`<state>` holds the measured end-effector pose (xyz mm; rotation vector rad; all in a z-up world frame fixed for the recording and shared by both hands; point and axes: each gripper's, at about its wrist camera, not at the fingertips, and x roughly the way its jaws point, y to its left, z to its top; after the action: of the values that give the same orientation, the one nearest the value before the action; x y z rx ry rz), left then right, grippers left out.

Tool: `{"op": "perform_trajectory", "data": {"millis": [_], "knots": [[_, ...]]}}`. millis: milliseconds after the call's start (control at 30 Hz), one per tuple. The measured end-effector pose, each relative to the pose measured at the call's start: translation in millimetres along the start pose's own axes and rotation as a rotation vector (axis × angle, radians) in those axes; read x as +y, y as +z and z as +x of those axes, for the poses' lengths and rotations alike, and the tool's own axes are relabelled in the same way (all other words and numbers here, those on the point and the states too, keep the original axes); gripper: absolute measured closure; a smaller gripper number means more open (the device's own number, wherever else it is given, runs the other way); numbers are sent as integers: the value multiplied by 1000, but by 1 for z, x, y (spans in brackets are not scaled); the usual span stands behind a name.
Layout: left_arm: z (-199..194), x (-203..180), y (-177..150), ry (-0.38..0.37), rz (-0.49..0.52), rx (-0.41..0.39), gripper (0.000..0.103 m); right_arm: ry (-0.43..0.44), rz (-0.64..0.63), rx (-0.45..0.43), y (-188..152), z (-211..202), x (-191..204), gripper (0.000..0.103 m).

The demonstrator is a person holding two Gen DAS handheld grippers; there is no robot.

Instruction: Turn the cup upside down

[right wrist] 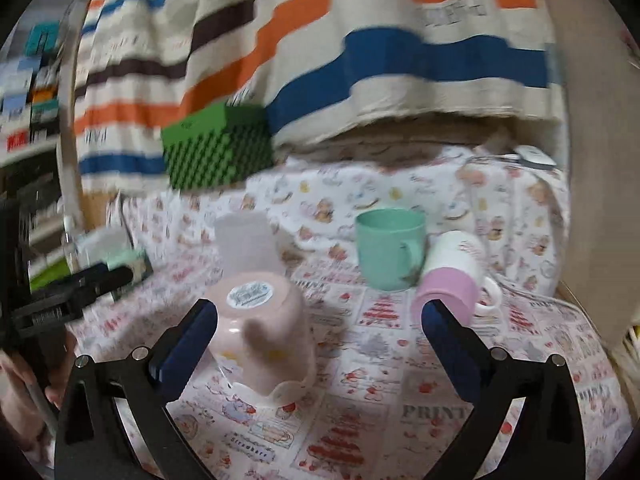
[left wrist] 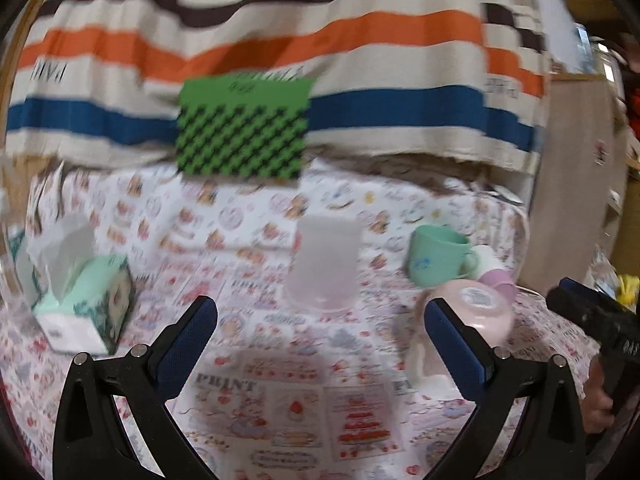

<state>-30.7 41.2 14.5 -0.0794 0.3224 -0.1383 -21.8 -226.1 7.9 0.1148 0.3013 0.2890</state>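
You have four cups on the worktop [right wrist: 400,420]. The pink cup [right wrist: 262,328] stands upside down, label up, at 10 o'clock from your right hand-held gripper [right wrist: 320,344], just beside its left finger; both jaws are spread wide, holding nothing. The frosted cup [left wrist: 324,264] sits at 12 o'clock from your left hand-held gripper [left wrist: 320,344], also spread. The green cup [right wrist: 390,248] stands upright, the white-and-purple cup [right wrist: 454,276] lies tilted against it. One green box [left wrist: 242,128] and one tissue box [left wrist: 86,304] line the far and left edges. Open cloth lies nearest you.
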Motion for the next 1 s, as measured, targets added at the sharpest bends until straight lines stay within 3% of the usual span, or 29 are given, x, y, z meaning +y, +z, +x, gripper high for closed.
{"op": "perform_trajectory", "data": {"millis": [133,200,267,333,400,700,1000], "knots": [[-8,-11,-1,59,34,-32,0,-34,-67,-9,-5,-5,9,0],[-10,-6,-1,31,6,-30,0,-27,-99,7,-8,-3,17,0],[-4,1,-5,21,-23,12,0,-29,-122,26,-11,1,23,0],[4,3,-6,59,-21,55,0,-37,-134,35,-13,3,25,0],[5,3,-8,52,-24,61,0,-44,-134,37,-14,4,25,0],[8,-28,-15,41,147,75,0,-57,-126,25,-13,0,24,0],[10,-15,-14,58,86,87,0,-60,-126,26,-13,0,24,0]]}}
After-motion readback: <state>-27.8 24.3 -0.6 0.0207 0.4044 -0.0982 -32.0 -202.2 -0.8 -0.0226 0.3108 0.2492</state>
